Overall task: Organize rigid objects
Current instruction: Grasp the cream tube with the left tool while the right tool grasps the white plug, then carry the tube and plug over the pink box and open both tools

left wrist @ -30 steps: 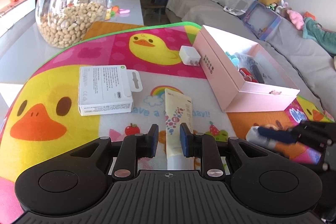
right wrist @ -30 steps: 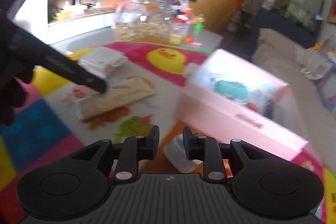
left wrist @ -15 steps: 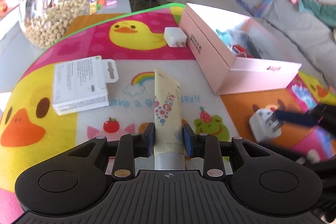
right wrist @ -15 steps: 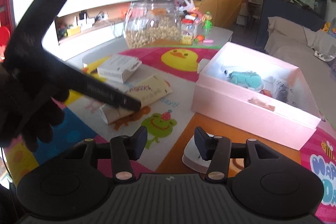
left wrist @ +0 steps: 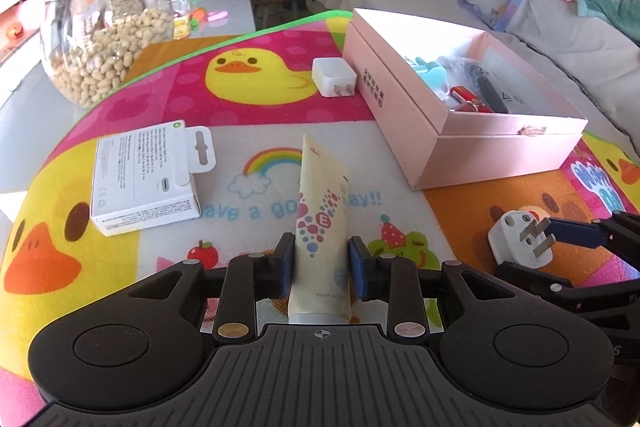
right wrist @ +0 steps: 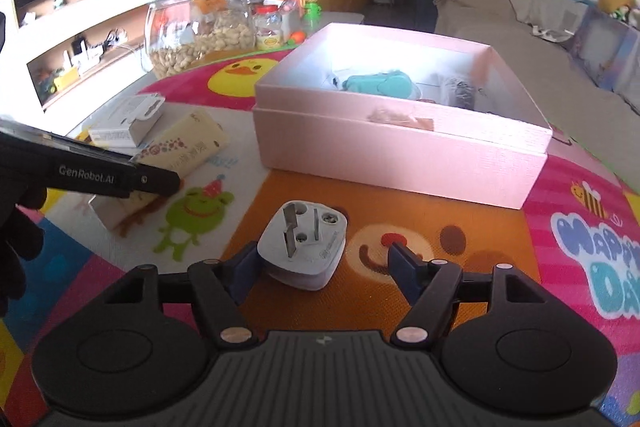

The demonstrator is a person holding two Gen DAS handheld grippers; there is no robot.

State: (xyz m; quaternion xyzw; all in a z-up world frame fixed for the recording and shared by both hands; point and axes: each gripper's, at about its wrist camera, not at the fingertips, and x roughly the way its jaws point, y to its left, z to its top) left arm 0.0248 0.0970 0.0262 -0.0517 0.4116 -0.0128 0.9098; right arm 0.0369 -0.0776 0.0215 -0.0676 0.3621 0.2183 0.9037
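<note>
Since half a second ago, we find the right claw [right wrist: 322, 269] has spread wider and now straddles the white plug adapter [right wrist: 304, 247], which lies prongs-up on the orange patch of the play mat [right wrist: 460, 227]; its left finger touches the adapter's edge, its right finger stands well apart with open mat between. We record the left claw [left wrist: 322, 269] clenched on the cream tube [left wrist: 322, 223], gripped near its cap end, the crimped end pointing forward over the mat. We note the pink box [left wrist: 460, 131] lies open just right of the tube's tip, its near wall a straight edge facing both claws; a teal item and dark pieces sit inside. A white charger [left wrist: 334, 77] rests against the box's far left wall. A white carton [left wrist: 146, 179] lies left of the tube, apart from it. A jar of peanuts [left wrist: 100, 35] stands beyond the mat's green border.
</note>
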